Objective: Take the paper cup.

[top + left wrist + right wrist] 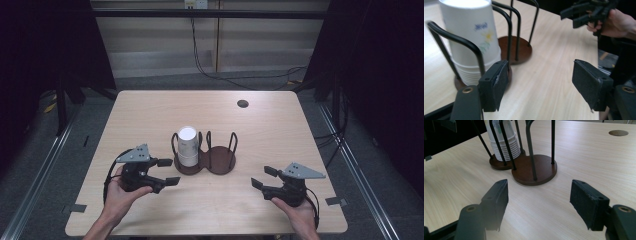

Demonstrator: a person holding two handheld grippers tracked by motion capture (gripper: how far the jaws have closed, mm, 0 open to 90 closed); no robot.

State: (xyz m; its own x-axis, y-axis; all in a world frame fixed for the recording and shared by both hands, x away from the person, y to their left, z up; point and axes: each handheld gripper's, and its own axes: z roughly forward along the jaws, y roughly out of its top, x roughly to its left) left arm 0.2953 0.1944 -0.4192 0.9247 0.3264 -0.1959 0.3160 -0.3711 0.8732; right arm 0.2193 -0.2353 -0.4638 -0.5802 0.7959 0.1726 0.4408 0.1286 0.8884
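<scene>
A stack of white paper cups [187, 146], upside down with a flower print [471, 37], stands in the left bay of a dark wooden two-bay holder with black wire hoops [220, 160]. The holder's right bay [534, 170] is bare. My left gripper [171, 172] is held just left of the holder, open, with nothing between its jaws [541, 85]. To the holder's right and nearer the front edge, my right gripper [261, 176] points at the holder; it is open and empty too [539, 202]. The cups [505, 142] show behind the hoops.
The light wooden table [150, 110] has a round cable hole [243, 103] at the back right. Black cables [210, 70] run over the floor behind the table. Dark curtains hang on both sides.
</scene>
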